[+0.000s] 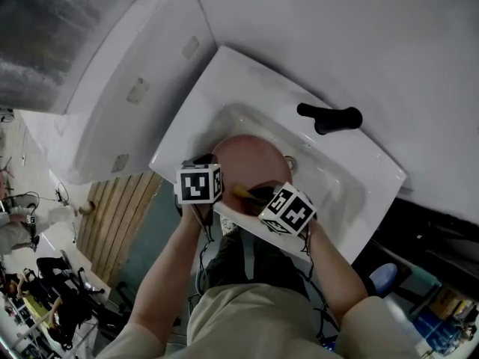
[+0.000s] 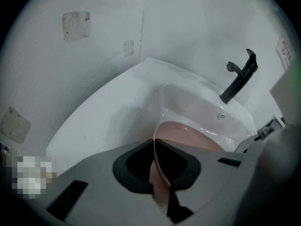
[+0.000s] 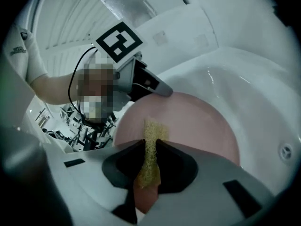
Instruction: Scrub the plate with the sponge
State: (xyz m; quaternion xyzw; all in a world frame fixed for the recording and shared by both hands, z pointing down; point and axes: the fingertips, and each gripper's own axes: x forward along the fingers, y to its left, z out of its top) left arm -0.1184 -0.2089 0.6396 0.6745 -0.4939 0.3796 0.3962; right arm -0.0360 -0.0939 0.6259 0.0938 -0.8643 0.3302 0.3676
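Note:
A pink plate (image 1: 251, 158) stands tilted inside the white sink (image 1: 238, 81), leaning toward the near side. My left gripper (image 1: 210, 164) is shut on the plate's left rim; in the left gripper view the thin rim (image 2: 159, 160) runs between the closed jaws of that gripper (image 2: 157, 148). My right gripper (image 1: 259, 195) is shut on a yellow sponge (image 3: 150, 147), which sticks out past the jaws and lies against the plate's face (image 3: 190, 121). From the head view only a sliver of the sponge (image 1: 244, 193) shows. The left gripper (image 3: 155, 86) also shows at the plate's upper edge.
A black faucet (image 1: 329, 117) sits on the sink's far rim, and the drain (image 3: 285, 151) lies to the right of the plate. A white fixture (image 1: 127, 88) stands to the left. Wooden slats (image 1: 120, 215) cover the floor below it.

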